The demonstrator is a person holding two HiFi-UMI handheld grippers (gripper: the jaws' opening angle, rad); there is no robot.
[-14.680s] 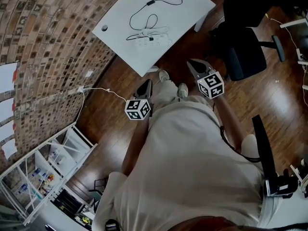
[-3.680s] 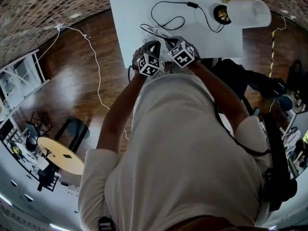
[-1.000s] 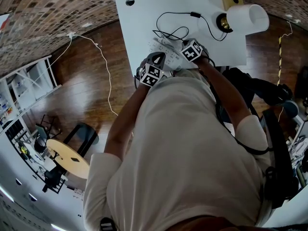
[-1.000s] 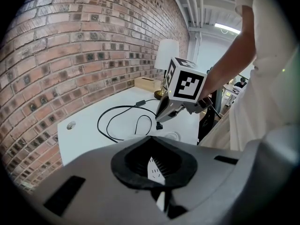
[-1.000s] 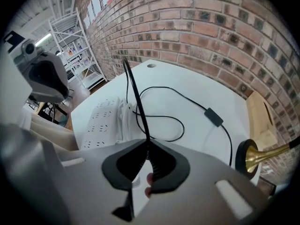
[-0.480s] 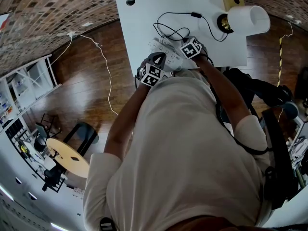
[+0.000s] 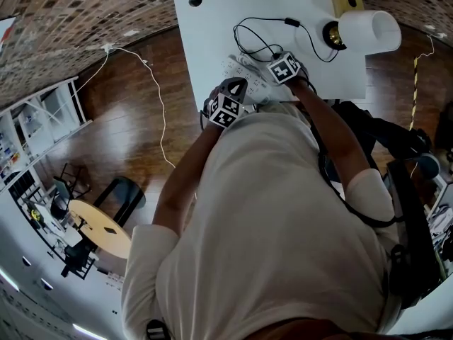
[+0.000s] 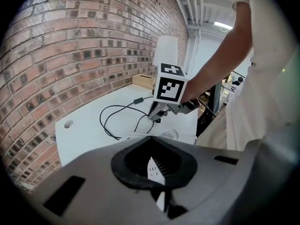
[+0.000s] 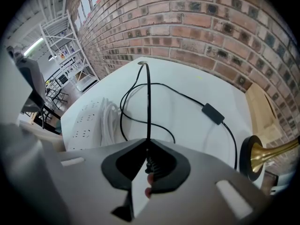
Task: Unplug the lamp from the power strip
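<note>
On the white table [image 7: 205, 27] lies a white power strip [image 7: 245, 74] with its own white cord coiled on it [image 9: 110, 114]. My right gripper [image 9: 147, 161] is shut on the lamp's black plug [image 9: 151, 165], held clear of the strip [image 9: 86, 121]. The black cord [image 9: 187, 97] runs from the plug past an inline switch [image 9: 213, 112] to the brass lamp base [image 9: 255, 158]. The lamp's white shade [image 7: 369, 30] lies at the table's right. My left gripper [image 8: 154, 172] is shut on the strip's near end, a white sliver showing between its jaws. The right gripper [image 8: 158, 115] hangs just above the table.
A brick wall [image 7: 85, 13] borders the table's far and left sides. A black office chair [image 7: 386, 129] stands to the right. A thin white cable [image 7: 152, 91] trails over the wooden floor. A white shelf rack [image 7: 35, 119] and a small round table [image 7: 99, 229] stand at the left.
My right gripper has shifted a little, lower and sideways, with the plug in it, and the black cord's loop has changed shape. The left gripper has stayed on the strip.
</note>
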